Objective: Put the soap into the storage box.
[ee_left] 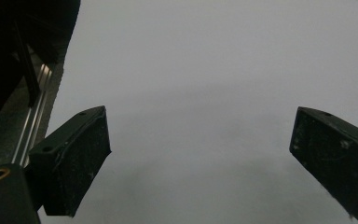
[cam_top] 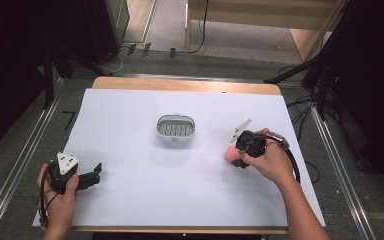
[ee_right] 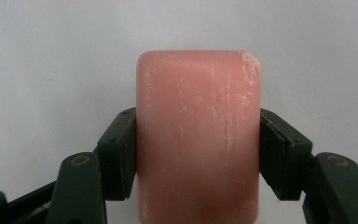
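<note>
A pink bar of soap (ee_right: 198,135) sits between the two black jaws of my right gripper (ee_right: 198,154), which press on both its long sides. From above, the same pink soap (cam_top: 230,153) pokes out left of the right gripper (cam_top: 236,159), low over the white sheet at the right. A grey-white soap dish (cam_top: 176,129) with a slotted floor stands in the middle of the table, to the left of the soap and apart from it. My left gripper (cam_top: 98,172) rests at the front left corner, jaws wide apart (ee_left: 200,158) with bare white sheet between them.
A white sheet (cam_top: 145,190) covers most of the wooden table (cam_top: 185,85). Metal rails run along the floor on both sides (cam_top: 22,160). Black stands and cables (cam_top: 320,85) crowd the right rear, beyond the table's edge.
</note>
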Demonstrator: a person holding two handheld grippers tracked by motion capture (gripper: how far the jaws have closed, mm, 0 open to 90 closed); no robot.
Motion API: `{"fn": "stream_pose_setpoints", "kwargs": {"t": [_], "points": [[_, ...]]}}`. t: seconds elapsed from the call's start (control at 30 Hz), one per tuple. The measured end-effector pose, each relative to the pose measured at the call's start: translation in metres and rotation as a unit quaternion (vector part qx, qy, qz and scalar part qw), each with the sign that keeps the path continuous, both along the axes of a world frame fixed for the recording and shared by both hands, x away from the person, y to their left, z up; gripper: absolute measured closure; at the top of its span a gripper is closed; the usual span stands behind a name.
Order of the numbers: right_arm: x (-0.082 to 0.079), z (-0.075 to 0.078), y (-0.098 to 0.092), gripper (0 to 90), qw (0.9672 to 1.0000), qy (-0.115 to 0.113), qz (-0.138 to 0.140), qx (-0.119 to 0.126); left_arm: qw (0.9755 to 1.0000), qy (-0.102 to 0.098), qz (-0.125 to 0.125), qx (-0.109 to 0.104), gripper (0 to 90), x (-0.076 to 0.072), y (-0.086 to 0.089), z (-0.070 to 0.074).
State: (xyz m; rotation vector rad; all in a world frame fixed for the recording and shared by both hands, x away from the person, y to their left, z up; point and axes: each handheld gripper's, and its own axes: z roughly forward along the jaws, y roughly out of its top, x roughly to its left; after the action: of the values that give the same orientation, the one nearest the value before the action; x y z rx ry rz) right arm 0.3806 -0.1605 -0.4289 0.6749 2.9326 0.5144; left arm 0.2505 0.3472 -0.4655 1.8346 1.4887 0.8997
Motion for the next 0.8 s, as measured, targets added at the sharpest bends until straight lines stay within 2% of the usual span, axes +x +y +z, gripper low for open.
{"fn": "stream_pose_setpoints", "kwargs": {"t": [0.23, 0.8], "points": [[0.006, 0.008, 0.015, 38.2, 0.9996, -0.006, 0.026, -0.002, 1.0000, -0.001, -0.001, -0.003, 5.5, 0.000, 0.000, 0.000], [0.020, 0.029, 0.057, 38.3, 0.9976, -0.015, 0.067, -0.001, 1.0000, -0.001, -0.001, -0.002, 5.5, 0.000, 0.000, 0.000]]}}
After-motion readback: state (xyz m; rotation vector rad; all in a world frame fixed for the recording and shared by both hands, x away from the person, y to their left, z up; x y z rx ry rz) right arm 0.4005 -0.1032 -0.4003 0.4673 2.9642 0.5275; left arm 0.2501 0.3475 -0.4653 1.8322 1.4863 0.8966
